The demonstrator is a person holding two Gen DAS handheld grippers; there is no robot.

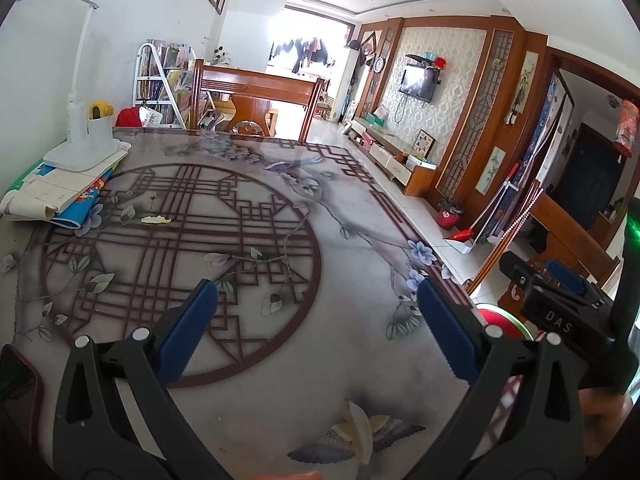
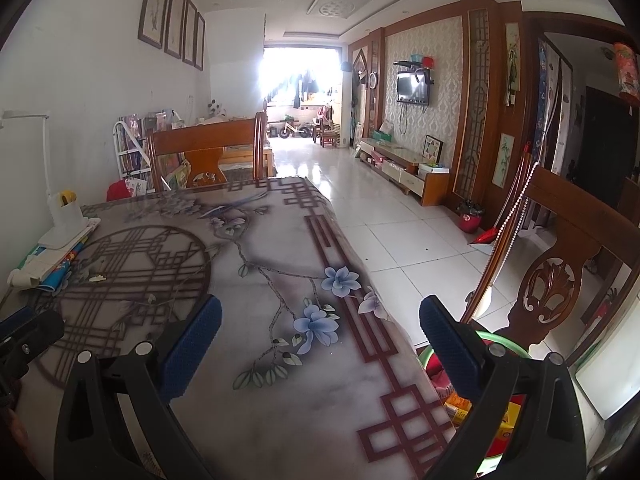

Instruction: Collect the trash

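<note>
A pale peel scrap lies on the patterned table at the far left, near the books; it also shows in the right wrist view. A second pale peel piece lies on the near table edge, below my left gripper, which is open and empty above the table. My right gripper is open and empty over the table's right edge. It also shows at the right of the left wrist view. A green-rimmed bin with trash inside stands on the floor under its right finger.
A white desk lamp base sits on stacked books at the table's left. Wooden chairs stand at the far end and at the right. A dark red phone lies at the near left. A red pot stands on the floor.
</note>
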